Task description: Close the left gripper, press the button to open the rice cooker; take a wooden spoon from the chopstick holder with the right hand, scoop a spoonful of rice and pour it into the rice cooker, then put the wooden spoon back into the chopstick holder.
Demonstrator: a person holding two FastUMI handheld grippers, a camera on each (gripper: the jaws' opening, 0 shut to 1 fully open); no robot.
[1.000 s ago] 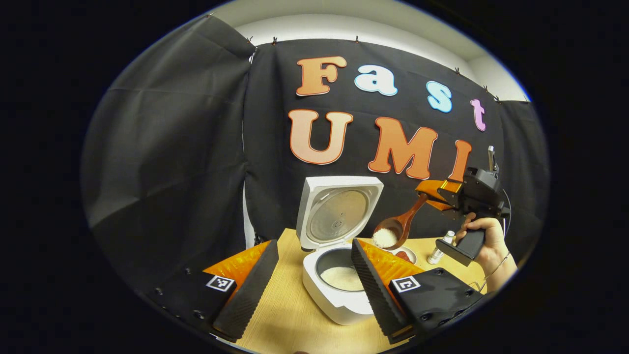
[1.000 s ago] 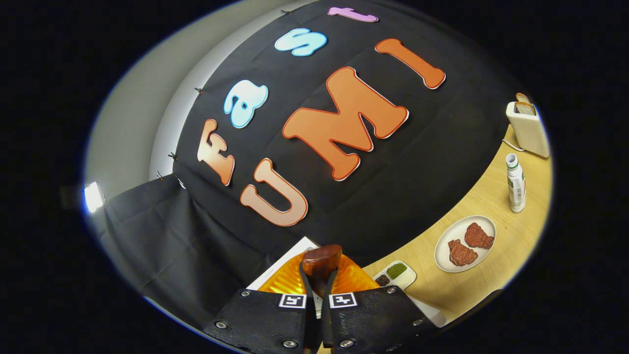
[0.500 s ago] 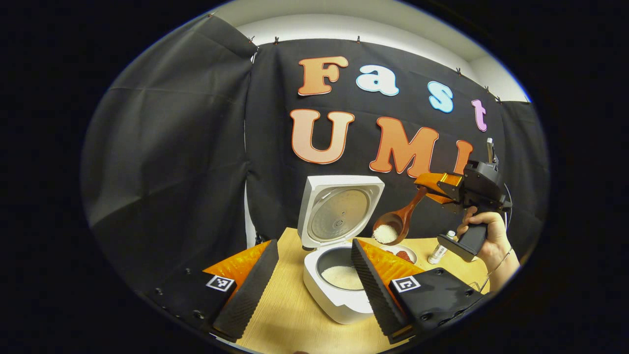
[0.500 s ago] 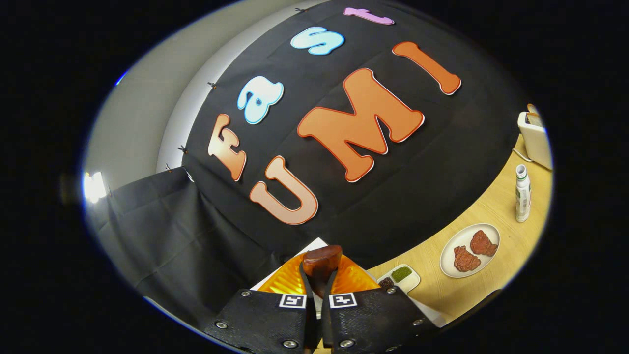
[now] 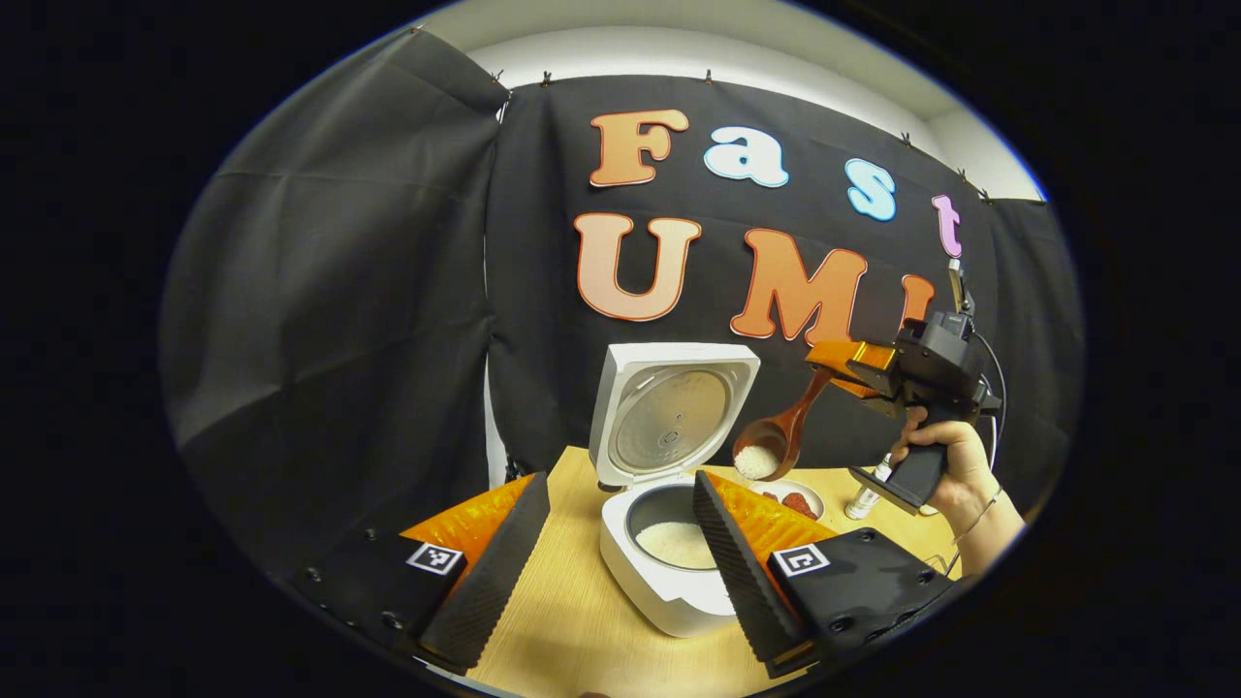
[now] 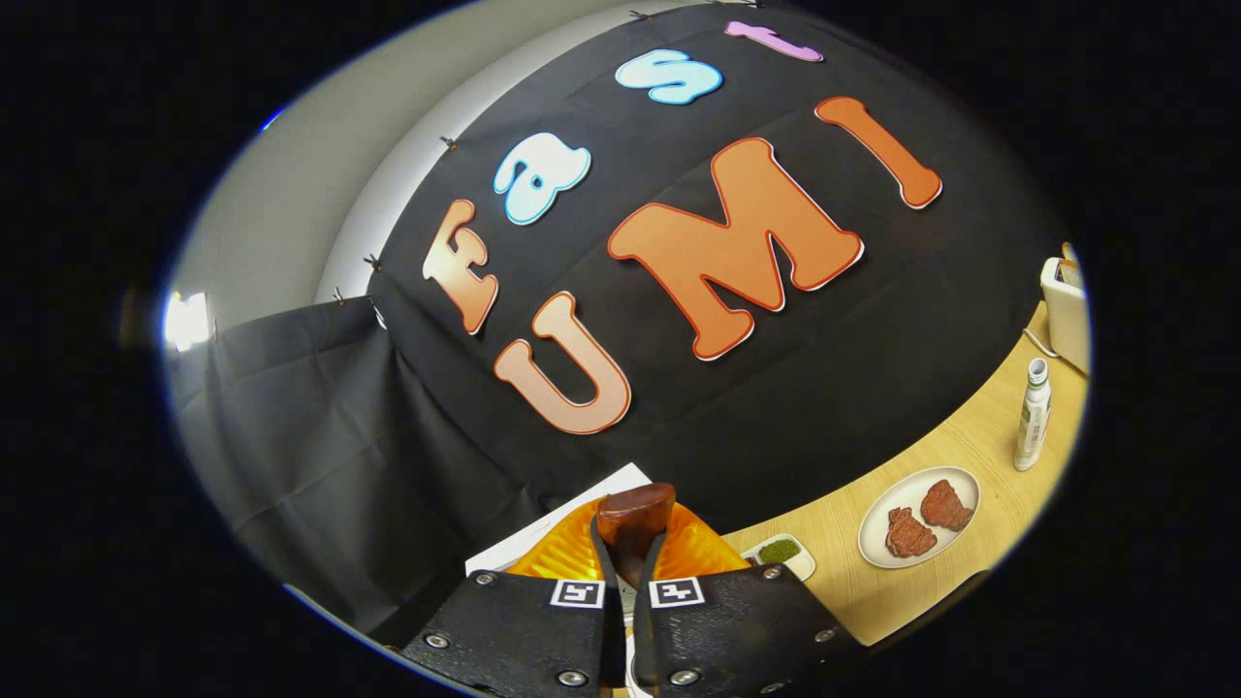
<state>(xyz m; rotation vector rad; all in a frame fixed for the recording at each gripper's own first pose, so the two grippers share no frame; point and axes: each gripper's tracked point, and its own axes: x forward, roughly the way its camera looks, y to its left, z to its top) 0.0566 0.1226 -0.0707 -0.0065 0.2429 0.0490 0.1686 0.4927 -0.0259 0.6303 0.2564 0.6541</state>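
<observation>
right tongs pinching glossy wooden spoon, left tongs spread, white rice cooker open

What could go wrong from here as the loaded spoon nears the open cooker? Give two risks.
1. The spoon hangs right of the cooker, not over its pot, and its bowl of rice tilts downward. Grains could spill on the table or plate.
2. The right gripper pinches only the handle's end, so the spoon might twist in the jaws during pouring.
</observation>
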